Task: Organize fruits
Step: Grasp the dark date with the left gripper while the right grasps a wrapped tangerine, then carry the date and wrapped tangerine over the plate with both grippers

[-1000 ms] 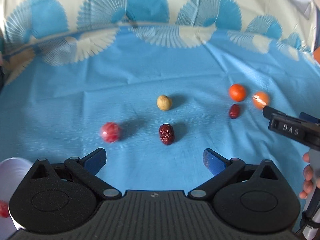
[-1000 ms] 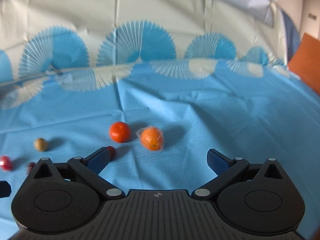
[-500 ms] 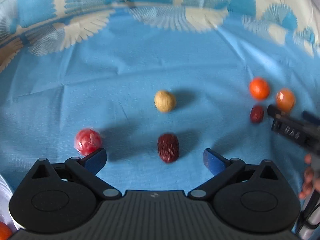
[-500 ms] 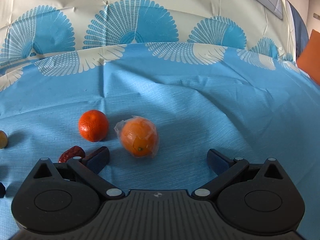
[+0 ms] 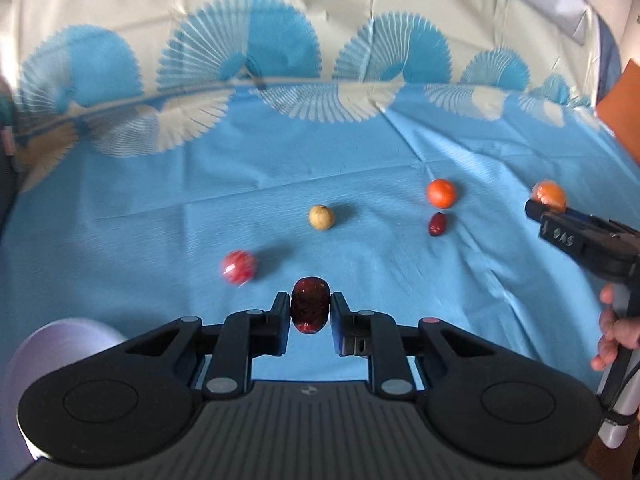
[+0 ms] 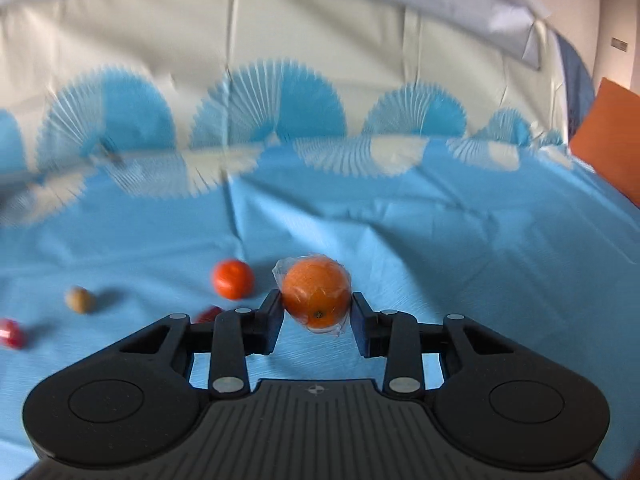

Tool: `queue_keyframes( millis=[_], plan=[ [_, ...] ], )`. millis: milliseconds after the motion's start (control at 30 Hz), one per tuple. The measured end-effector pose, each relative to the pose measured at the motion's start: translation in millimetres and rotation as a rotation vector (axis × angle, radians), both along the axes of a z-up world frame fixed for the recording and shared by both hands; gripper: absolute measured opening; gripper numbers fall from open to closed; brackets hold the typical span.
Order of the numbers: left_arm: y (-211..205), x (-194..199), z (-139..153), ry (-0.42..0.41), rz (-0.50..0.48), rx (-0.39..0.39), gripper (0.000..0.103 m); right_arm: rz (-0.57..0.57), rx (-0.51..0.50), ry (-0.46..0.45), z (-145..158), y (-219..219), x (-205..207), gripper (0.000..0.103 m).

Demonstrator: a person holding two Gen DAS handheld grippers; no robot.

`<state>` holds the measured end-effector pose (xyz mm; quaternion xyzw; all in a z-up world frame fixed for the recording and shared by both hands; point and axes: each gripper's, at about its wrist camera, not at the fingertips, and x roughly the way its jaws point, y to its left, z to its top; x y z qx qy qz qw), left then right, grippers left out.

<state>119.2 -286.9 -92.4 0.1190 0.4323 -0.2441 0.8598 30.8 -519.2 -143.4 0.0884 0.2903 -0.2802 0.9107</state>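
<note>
My left gripper [image 5: 310,312] is shut on a dark red date [image 5: 310,309] and holds it above the blue cloth. My right gripper [image 6: 316,306] is shut on a plastic-wrapped orange [image 6: 316,296]; it also shows in the left wrist view [image 5: 549,195], at the far right. Loose on the cloth lie a red wrapped fruit [image 5: 238,267], a tan round fruit [image 5: 321,217], a bare orange [image 5: 441,192] and a small red date [image 5: 437,224]. The right wrist view shows the bare orange [image 6: 233,279], the tan fruit [image 6: 80,299] and the red fruit [image 6: 10,333].
A white bowl [image 5: 60,344] sits at the lower left of the left wrist view. The blue tablecloth [image 5: 320,152] with fan pattern rises at the back. An orange panel [image 6: 608,144] stands at the far right. A hand [image 5: 616,332] holds the right gripper's handle.
Both grippers have closed: the left on the dark red date, the right on the wrapped orange. Both have lifted off the cloth with their fruit.
</note>
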Motion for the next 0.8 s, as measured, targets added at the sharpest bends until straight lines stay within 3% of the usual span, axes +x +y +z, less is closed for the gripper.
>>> queue_keyframes(
  millis=[200,400,567,800],
  plan=[
    [83,-56,64,-0.053,0.057,0.007,0.023,0.104,-0.019,-0.13,75,82,-65,0.037],
    [164,-109,110,-0.117,0.128,0.032,0.023,0.268,0.049,-0.203,127,173,-125,0.038],
    [223,-149,127,-0.114,0.2,0.008,0.023,0.414,0.071,-0.195,149,243,-164,0.038],
    [275,-196,129,-0.109,0.251,-0.023,0.023,0.552,0.082,-0.176,164,315,-205,0.038]
  ],
)
